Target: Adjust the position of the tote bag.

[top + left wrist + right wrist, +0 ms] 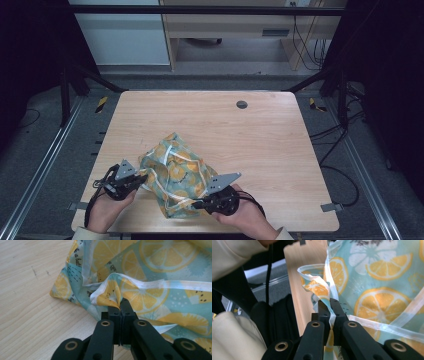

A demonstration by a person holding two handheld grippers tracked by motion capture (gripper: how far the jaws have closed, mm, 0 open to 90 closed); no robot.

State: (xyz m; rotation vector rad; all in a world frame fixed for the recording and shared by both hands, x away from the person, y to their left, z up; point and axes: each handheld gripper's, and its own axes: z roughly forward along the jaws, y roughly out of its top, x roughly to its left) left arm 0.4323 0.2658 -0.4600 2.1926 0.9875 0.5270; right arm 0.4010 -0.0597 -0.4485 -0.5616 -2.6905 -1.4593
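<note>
Both grippers are clamped on the lemon-print cloth [176, 176]. Left gripper [120, 305]: jaws pressed together on a pinched fold of the white-edged hem. Right gripper [329, 305]: jaws closed on a twisted loop of the same white trim. In the high view, the left gripper [141, 178] meets the cloth at its left side and the right gripper [196, 203] at its near right corner.

Surface: a light wooden table [260, 145] with a round grey cable port [242, 104] near its far edge. The cloth lies bunched on the near half of the table, left of centre, its lower edge near the front edge.

Room: grey floor, black frame posts at both sides, yellow-black tape marks [101, 104] beside the far corners, loose cables [345, 150] on the right. A pale wooden desk [225, 25] stands beyond the table.
</note>
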